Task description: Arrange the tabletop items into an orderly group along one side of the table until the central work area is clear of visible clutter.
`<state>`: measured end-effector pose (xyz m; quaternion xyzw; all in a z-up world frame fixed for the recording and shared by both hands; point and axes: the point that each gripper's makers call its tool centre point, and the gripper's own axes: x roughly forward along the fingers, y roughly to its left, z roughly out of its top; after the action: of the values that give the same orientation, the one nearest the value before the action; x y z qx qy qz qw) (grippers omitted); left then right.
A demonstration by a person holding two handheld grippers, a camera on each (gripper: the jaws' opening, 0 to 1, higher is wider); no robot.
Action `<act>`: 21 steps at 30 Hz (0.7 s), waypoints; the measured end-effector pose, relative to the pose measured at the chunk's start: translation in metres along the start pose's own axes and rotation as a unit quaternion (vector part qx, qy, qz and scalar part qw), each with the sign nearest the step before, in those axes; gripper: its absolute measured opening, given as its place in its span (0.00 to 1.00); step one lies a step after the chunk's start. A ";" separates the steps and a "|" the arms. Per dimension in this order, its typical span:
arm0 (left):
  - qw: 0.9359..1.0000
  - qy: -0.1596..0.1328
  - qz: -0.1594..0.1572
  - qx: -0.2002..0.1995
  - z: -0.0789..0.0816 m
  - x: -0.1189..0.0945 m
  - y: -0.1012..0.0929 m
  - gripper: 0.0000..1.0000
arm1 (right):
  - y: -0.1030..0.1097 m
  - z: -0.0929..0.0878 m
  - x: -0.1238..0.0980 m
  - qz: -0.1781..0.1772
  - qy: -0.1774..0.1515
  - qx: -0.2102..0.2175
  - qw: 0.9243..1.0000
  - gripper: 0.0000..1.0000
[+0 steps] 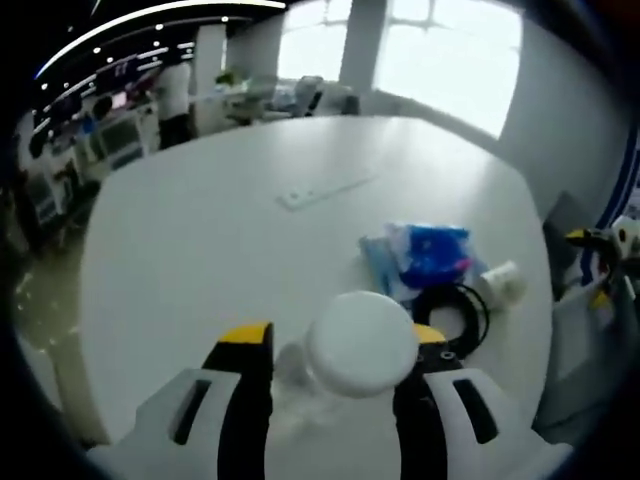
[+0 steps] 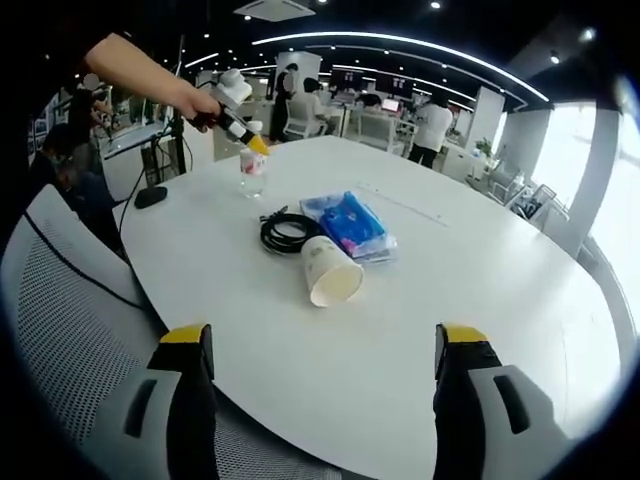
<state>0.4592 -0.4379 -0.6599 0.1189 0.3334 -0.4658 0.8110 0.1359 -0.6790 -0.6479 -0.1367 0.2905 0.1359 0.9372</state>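
My left gripper (image 1: 340, 340) is shut on a clear bottle with a white cap (image 1: 362, 342). In the right gripper view the bottle (image 2: 252, 172) stands on the white table (image 2: 480, 300) near its far left edge, under that gripper (image 2: 252, 142), which a hand holds. A black cable coil (image 2: 285, 232), a blue packet (image 2: 350, 225) and a paper cup (image 2: 330, 272) on its side lie together mid-table; they also appear as the coil (image 1: 452, 300), packet (image 1: 425, 252) and cup (image 1: 503, 283). My right gripper (image 2: 320, 350) is open over the near edge, holding nothing.
A flat white strip (image 1: 320, 190) lies farther out on the table. A small black object (image 2: 150, 197) sits at the table's left edge. A grey mesh chair (image 2: 70, 300) stands close at the left. People and desks fill the background.
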 end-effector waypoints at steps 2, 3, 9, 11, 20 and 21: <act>1.000 0.004 -0.004 0.005 0.000 0.001 0.000 0.43 | 0.000 -0.001 0.000 0.000 0.003 -0.001 1.000 0.91; 1.000 0.006 -0.007 0.006 0.000 0.001 0.000 0.43 | 0.000 -0.001 0.000 0.000 0.003 -0.002 1.000 0.91; 0.999 0.023 -0.019 0.013 -0.001 0.003 0.002 0.44 | -0.001 -0.002 0.000 -0.003 0.006 -0.006 1.000 0.90; 0.999 0.026 -0.020 0.012 -0.002 0.003 0.002 0.44 | -0.001 -0.003 0.000 -0.003 0.006 -0.006 1.000 0.90; 0.999 0.034 -0.033 0.021 -0.004 0.002 0.001 0.44 | -0.002 -0.002 0.000 -0.006 0.007 -0.007 1.000 0.90; 0.999 0.035 -0.034 0.022 -0.005 0.002 0.001 0.45 | -0.002 -0.003 0.000 -0.006 0.007 -0.007 1.000 0.90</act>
<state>0.4590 -0.4363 -0.6648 0.1420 0.3554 -0.4959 0.7795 0.1357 -0.6820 -0.6497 -0.1462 0.2956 0.1311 0.9349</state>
